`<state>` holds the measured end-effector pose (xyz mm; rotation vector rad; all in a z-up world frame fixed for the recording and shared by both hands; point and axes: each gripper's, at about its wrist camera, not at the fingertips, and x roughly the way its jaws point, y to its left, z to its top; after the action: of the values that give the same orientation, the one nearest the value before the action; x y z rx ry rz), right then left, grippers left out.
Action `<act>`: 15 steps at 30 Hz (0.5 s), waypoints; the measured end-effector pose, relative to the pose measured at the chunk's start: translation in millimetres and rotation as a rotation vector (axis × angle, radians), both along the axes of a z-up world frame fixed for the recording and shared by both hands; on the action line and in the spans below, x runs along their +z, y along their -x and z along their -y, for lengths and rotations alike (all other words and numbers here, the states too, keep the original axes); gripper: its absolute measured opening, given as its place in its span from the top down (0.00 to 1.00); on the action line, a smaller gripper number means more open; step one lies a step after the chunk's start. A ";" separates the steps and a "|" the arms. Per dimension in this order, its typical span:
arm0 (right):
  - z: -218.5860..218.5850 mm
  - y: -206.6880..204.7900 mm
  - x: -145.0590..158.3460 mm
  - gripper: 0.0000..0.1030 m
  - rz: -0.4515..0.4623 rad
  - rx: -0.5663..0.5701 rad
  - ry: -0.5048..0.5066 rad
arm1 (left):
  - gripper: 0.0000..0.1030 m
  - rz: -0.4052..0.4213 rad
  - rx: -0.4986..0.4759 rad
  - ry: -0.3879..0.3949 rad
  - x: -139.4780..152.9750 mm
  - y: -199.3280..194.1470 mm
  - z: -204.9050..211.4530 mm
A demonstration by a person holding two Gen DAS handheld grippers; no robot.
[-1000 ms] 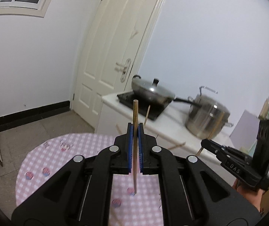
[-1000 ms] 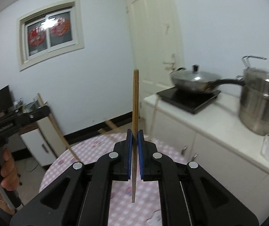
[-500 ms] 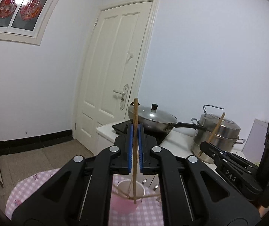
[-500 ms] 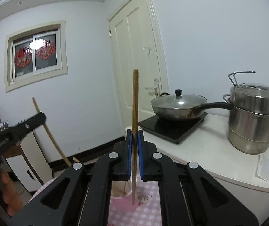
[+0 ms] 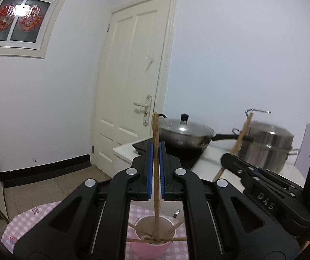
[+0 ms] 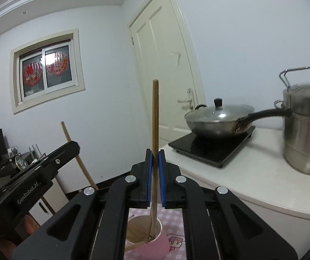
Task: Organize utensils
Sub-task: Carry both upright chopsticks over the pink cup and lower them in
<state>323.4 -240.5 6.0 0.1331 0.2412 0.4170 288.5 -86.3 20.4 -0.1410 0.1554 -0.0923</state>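
Observation:
A pink cup [image 5: 150, 246] stands on the pink checked tablecloth [image 5: 31, 216] and holds several wooden chopsticks and a metal utensil. My left gripper [image 5: 156, 146] is shut on an upright chopstick [image 5: 155, 134] whose lower end reaches into the cup. My right gripper [image 6: 154, 152] is shut on another upright chopstick [image 6: 155, 112], its lower end inside the same cup [image 6: 155, 241]. The right gripper also shows in the left wrist view [image 5: 263, 179], and the left gripper in the right wrist view [image 6: 35, 173].
A white counter [image 6: 252, 179] behind the table carries a black hob [image 6: 211, 147] with a lidded wok [image 6: 220, 119] and a steel steamer pot [image 6: 306, 130]. A white door [image 5: 133, 86] stands beyond.
Both grippers have tilted up and come over the pink cup, which now sits under them. The lower ends of both chopsticks have gone down into the cup.

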 end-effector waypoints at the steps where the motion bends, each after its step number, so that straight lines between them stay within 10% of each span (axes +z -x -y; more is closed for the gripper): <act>1: -0.5 -1.4 -2.7 0.96 -0.007 0.007 0.001 | 0.95 -0.006 -0.003 -0.012 -3.7 -0.9 1.6; 15: -7.6 1.5 -31.6 0.95 -0.092 0.070 0.049 | 0.95 -0.125 -0.021 -0.070 -44.1 -10.6 9.4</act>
<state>322.0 -232.9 -25.5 0.0964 0.3471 0.4745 299.1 -95.7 -23.7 -0.0751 0.2841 -0.0990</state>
